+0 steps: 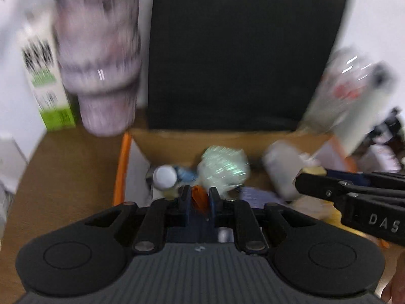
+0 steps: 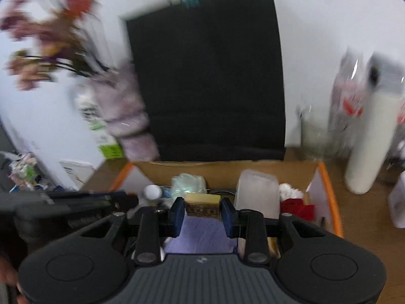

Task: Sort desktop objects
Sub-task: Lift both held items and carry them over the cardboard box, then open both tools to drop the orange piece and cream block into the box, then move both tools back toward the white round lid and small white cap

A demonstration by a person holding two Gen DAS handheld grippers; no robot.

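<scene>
Two loaded grippers above the orange-edged cardboard box (image 2: 329, 197): left gripper (image 1: 200, 197) pinching a small orange piece (image 1: 198, 197), right gripper (image 2: 202, 209) clamping a tan block (image 2: 202, 204); risk: a fast swing slipping either from its shallow grip outside the box.

I'm looking at what reads as a home desk or a small office corner. A brown wooden desktop (image 2: 364, 230) is standing against a plain white wall (image 2: 316, 25), and a large black monitor screen (image 2: 207, 76) is sitting dark at the back of it. Household clutter is crowding both sides: a lilac tumbler (image 1: 101, 58) and a green-and-white carton (image 1: 48, 83) to the left, blurred dried flowers (image 2: 48, 38) above them, a white bottle (image 2: 372, 131) to the right. An open cardboard box with orange edges (image 2: 329, 190) is holding mixed small items in front of the screen.
</scene>
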